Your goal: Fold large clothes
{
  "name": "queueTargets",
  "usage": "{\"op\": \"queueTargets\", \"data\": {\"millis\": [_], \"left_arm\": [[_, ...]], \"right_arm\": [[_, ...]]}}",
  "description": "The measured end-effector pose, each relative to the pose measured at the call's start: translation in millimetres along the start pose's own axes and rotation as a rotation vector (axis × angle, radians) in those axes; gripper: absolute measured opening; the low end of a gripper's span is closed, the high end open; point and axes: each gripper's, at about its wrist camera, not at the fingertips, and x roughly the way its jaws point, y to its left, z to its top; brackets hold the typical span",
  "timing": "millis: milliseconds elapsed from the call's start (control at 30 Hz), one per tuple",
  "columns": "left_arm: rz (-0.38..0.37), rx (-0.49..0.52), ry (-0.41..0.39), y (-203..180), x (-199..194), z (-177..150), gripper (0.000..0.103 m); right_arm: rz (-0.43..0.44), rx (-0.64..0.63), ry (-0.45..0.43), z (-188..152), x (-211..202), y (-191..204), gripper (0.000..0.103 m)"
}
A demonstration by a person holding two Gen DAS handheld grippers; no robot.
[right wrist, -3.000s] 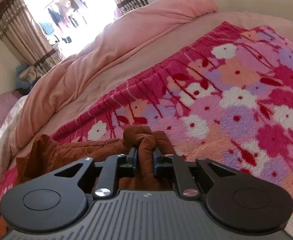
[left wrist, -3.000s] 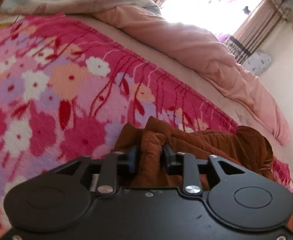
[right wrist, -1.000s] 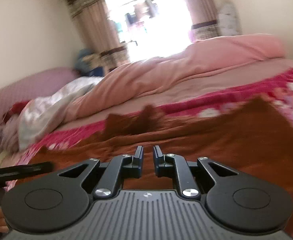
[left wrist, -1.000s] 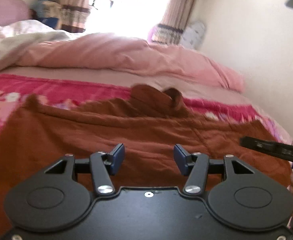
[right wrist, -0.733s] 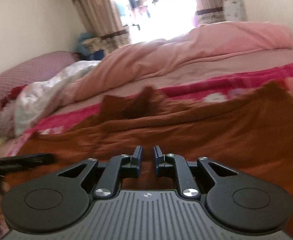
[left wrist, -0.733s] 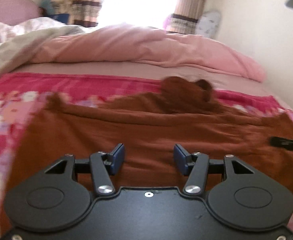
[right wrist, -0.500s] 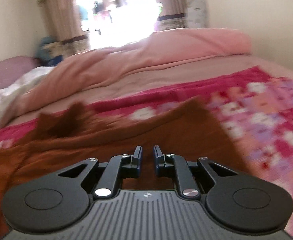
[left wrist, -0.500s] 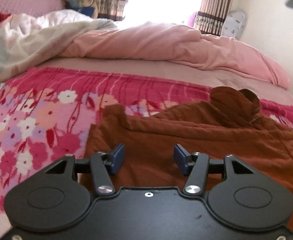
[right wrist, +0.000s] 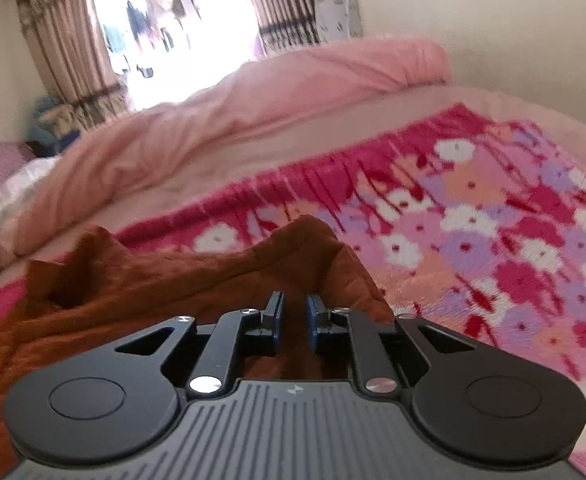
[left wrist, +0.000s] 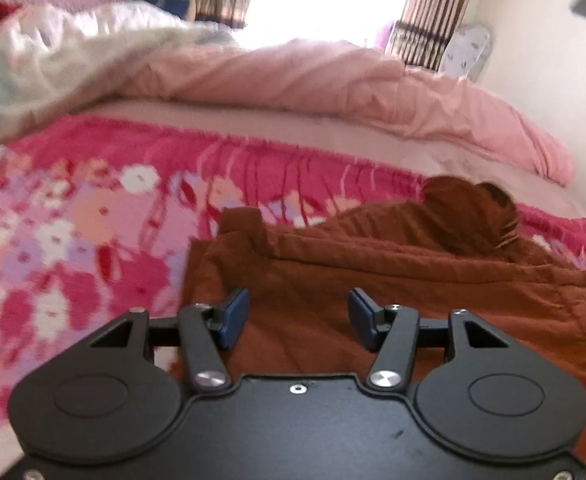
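A brown garment (left wrist: pixel 373 300) lies spread on a pink floral blanket (left wrist: pixel 73 220), its hood (left wrist: pixel 469 216) bunched at the far side. My left gripper (left wrist: pixel 297 314) hovers open over the garment's left part, close to its left edge, with nothing between the blue pads (left wrist: pixel 233 314). In the right wrist view the garment (right wrist: pixel 153 300) ends in a raised right corner (right wrist: pixel 309 228). My right gripper (right wrist: pixel 294 316) sits just behind that corner. Its jaws stand a narrow gap apart, and the cloth seen through the gap lies below them.
A pink duvet (left wrist: pixel 333 80) is heaped along the far side of the bed, with a white quilt (left wrist: pixel 53 60) at the left. The floral blanket (right wrist: pixel 493 240) stretches right of the garment. A wall (left wrist: pixel 553 60) runs along the right, and curtains (right wrist: pixel 65 40) frame a bright window.
Three seconds ago both grippers held bunches of the garment; it now lies spread and released. Over the last second the left view swung to its left edge, the right view to its right corner.
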Motion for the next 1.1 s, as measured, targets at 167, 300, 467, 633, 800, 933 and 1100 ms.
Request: {"op": "queueTargets", "data": {"millis": [167,300,467,633,800,933,1100], "left_arm": [[-0.032,0.048,-0.089,-12.0,-70.0,-34.2,0.057],[-0.048,0.077,-0.093,-17.0,-92.0,-64.3,0.057],[-0.033,0.035,-0.019,-15.0,-73.8,-84.4,0.057],[-0.046,-0.003,-0.019,-5.1,-61.1,-95.2,0.057],[-0.047,-0.029,-0.036,-3.1,-59.4,-100.4,0.057],[-0.051,-0.069,-0.036,-0.1,-64.7,-96.7,0.057],[-0.044,-0.092,-0.082,-3.3,-84.9,-98.8,0.061]], "right_arm": [[0.011,-0.078,-0.086,-15.5,-68.8,0.6,0.021],[0.003,-0.079,-0.071,-34.6,-94.7,-14.6,0.021],[-0.047,-0.035,-0.023,-54.5,-88.6,-35.6,0.021],[-0.061,-0.002,-0.037,-65.0,-79.5,-48.3,0.018],[-0.053,0.042,-0.059,-78.1,-82.2,-53.2,0.017],[-0.081,0.011,-0.056,-76.8,-85.2,-47.5,0.018],[-0.099,-0.083,-0.123,-65.8,-114.4,3.0,0.022]]}}
